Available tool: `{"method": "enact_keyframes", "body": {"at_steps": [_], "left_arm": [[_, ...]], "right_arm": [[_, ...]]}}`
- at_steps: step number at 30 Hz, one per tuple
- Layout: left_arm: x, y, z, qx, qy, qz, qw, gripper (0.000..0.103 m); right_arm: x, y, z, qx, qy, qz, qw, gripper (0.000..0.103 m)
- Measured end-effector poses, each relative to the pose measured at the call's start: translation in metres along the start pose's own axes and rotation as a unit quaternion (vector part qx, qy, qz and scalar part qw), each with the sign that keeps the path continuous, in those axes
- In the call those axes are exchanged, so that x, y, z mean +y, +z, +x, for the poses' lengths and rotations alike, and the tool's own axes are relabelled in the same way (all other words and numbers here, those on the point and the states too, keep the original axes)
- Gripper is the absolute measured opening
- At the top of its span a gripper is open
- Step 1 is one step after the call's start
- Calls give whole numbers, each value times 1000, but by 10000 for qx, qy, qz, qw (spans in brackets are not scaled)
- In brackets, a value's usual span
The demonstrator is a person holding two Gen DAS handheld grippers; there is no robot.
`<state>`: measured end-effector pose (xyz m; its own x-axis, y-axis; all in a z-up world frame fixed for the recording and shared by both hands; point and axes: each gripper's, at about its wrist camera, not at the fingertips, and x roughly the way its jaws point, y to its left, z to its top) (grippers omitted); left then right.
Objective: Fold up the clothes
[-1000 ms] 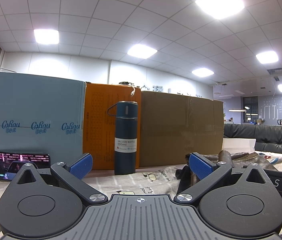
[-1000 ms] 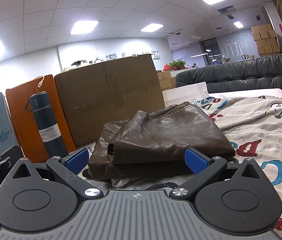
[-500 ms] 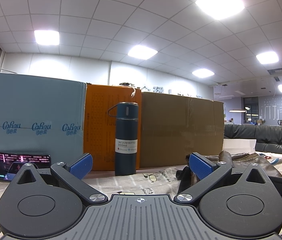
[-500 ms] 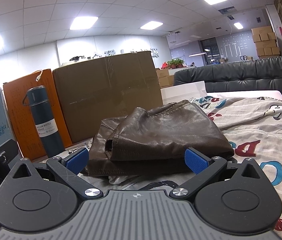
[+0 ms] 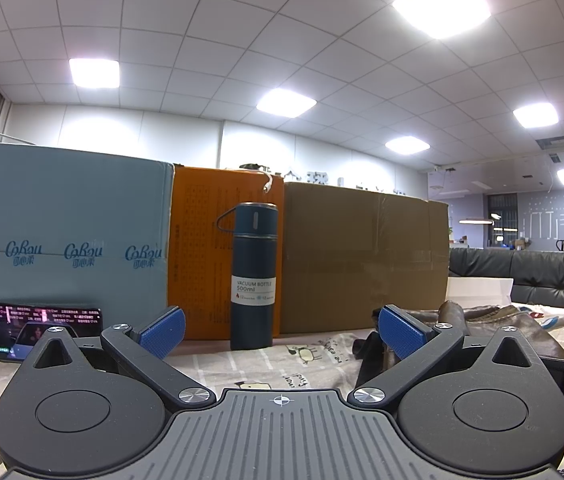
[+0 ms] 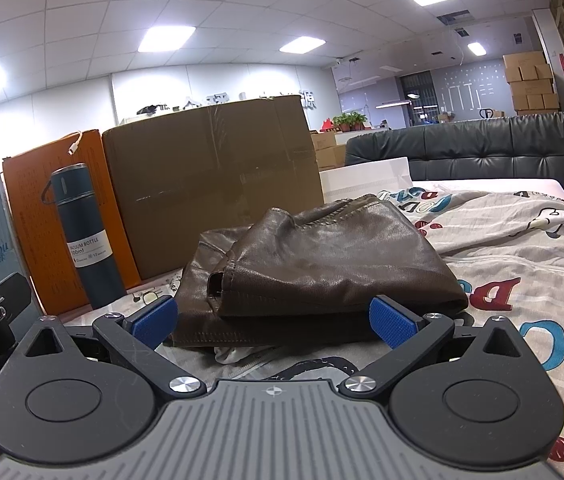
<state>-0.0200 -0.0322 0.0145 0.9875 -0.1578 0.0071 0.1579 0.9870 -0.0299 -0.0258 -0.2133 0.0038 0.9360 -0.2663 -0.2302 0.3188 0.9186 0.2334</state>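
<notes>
A brown leather garment [image 6: 313, 268] lies folded in a pile on the cartoon-print bedsheet [image 6: 521, 248], straight ahead of my right gripper [image 6: 274, 320]. The right gripper is open and empty, its blue pads just short of the pile's near edge. A bit of white cloth [image 6: 230, 354] shows under the pile. My left gripper [image 5: 280, 330] is open and empty, pointing at a dark blue vacuum bottle [image 5: 253, 276]. The garment's edge [image 5: 481, 316] shows at the right of the left wrist view.
Behind the sheet stand a light blue box [image 5: 62, 248], an orange box [image 5: 202, 256] and a brown cardboard box [image 5: 361, 260]. A phone [image 5: 42, 328] with a lit screen leans on the blue box. A dark sofa back [image 6: 481, 148] lies to the right.
The right gripper has drawn slightly closer to the garment and turned a little left. The left gripper has barely moved. Both stay open.
</notes>
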Motion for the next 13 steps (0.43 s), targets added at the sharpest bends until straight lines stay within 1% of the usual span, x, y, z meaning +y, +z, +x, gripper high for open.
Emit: {"method": "enact_keyframes", "body": {"at_steps": [13], "left_arm": [[0,0,3,28,3,-29,10000,103]], "right_arm": [[0,0,1,23,-4,-6,10000,103]]}}
